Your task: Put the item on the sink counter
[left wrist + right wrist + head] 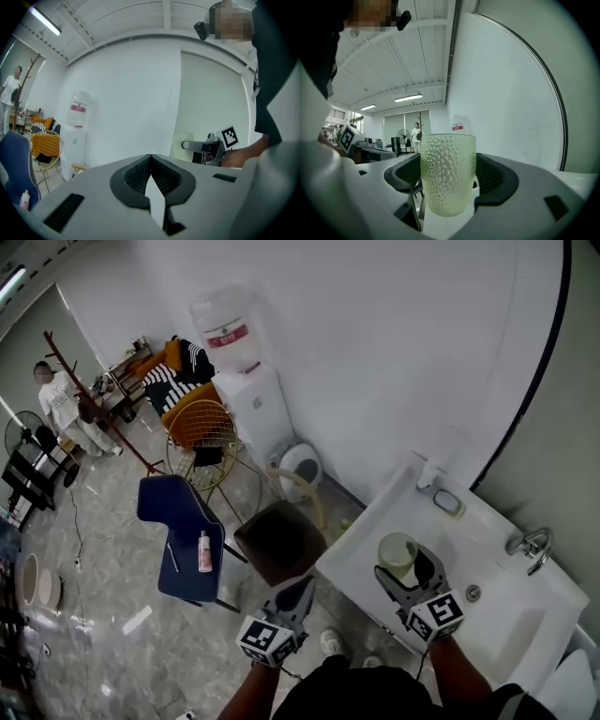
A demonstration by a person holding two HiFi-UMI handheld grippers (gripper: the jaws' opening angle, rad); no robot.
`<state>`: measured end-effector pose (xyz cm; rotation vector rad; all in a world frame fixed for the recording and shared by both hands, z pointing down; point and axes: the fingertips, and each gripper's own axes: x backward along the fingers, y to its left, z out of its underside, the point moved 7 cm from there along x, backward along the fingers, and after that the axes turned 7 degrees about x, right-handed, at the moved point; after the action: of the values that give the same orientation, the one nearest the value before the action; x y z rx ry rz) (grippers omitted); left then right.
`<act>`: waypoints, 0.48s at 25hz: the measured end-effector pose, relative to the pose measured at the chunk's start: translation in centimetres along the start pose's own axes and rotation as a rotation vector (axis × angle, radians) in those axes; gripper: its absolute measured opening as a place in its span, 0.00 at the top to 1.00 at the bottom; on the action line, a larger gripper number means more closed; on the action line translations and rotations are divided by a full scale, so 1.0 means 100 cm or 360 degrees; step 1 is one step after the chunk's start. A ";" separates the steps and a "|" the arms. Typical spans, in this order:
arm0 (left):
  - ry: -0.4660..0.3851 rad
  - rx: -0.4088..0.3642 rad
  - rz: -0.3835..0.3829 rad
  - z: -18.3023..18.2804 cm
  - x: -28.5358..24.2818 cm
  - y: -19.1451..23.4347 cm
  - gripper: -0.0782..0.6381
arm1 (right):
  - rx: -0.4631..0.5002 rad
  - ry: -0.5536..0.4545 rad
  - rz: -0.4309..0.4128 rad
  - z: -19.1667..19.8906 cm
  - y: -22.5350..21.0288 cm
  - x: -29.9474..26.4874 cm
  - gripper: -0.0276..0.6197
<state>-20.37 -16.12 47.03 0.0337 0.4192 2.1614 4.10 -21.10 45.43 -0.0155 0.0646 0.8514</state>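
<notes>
A pale green dimpled cup (pixel 448 173) stands upright between the jaws of my right gripper (pixel 407 572), which is shut on it. In the head view the cup (pixel 396 553) hangs over the left part of the white sink counter (pixel 367 526); I cannot tell whether it touches the top. My left gripper (pixel 296 593) is shut with nothing in it, held left of the counter above the floor. The left gripper view shows its two jaws pressed together, with the cup (pixel 182 146) off to the right.
On the counter are a basin (pixel 514 636), a faucet (pixel 531 546) and a soap dish (pixel 448 502). A brown stool (pixel 279 540) stands by the counter's left edge. Farther left are a blue chair (pixel 173 521) with a bottle (pixel 204 552), a water dispenser (pixel 248 390) and a person (pixel 62 407).
</notes>
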 end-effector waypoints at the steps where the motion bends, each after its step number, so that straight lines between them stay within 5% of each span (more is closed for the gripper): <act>1: 0.0014 -0.0003 0.0022 -0.001 -0.006 0.007 0.87 | -0.0004 0.0000 0.0020 0.004 -0.003 -0.006 0.39; 6: 0.0081 -0.0007 0.0137 0.003 -0.025 0.030 0.87 | 0.0051 0.0036 0.0080 0.018 -0.015 -0.033 0.39; 12: 0.0125 0.0021 0.0131 0.008 -0.039 0.055 0.87 | 0.0073 0.0108 0.0115 0.040 -0.032 -0.062 0.39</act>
<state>-22.21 -21.93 49.99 -0.0273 0.4847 2.2464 2.61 -27.69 49.81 0.0010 0.1493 0.9212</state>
